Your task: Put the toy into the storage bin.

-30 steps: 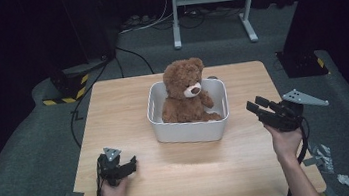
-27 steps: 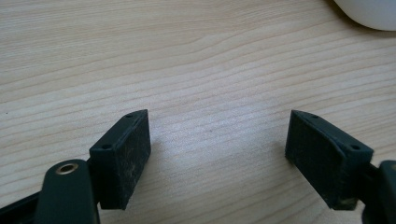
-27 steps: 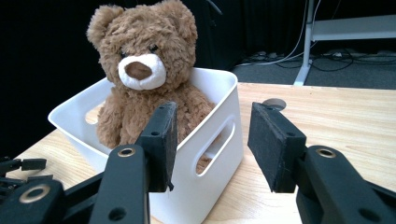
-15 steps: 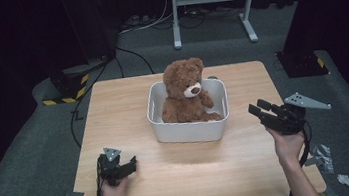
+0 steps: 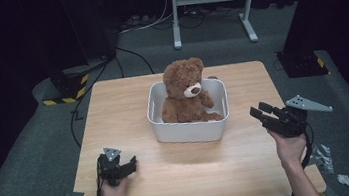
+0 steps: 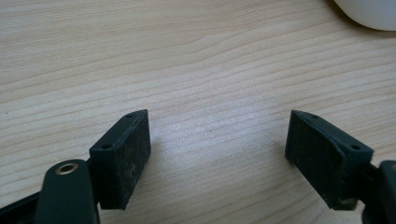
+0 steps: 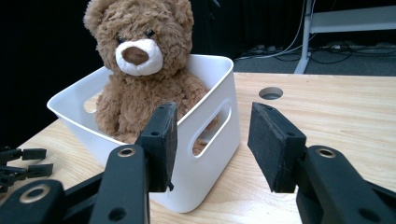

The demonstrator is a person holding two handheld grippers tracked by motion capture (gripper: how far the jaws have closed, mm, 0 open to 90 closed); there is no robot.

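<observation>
A brown teddy bear (image 5: 187,92) sits upright in a white bin (image 5: 186,131) at the middle of the wooden table (image 5: 260,75). My right gripper (image 5: 258,110) hovers right of the bin, jaws open and empty, pointing at it. In the right gripper view the bear (image 7: 140,70) and the bin (image 7: 211,63) with its handle slot fill the space beyond the right gripper (image 7: 213,109). My left gripper (image 5: 133,164) rests low near the table's front left, open. In the left gripper view its jaws (image 6: 219,116) stand wide apart over bare wood.
A round hole (image 7: 271,92) in the tabletop lies behind the bin. A corner of the bin (image 6: 369,11) shows beyond the left jaws. A metal stand (image 5: 211,3) and cables lie on the floor behind the table.
The right gripper has sunk slightly and drifted a little toward the near right. The left gripper, bear and bin stay where they were.
</observation>
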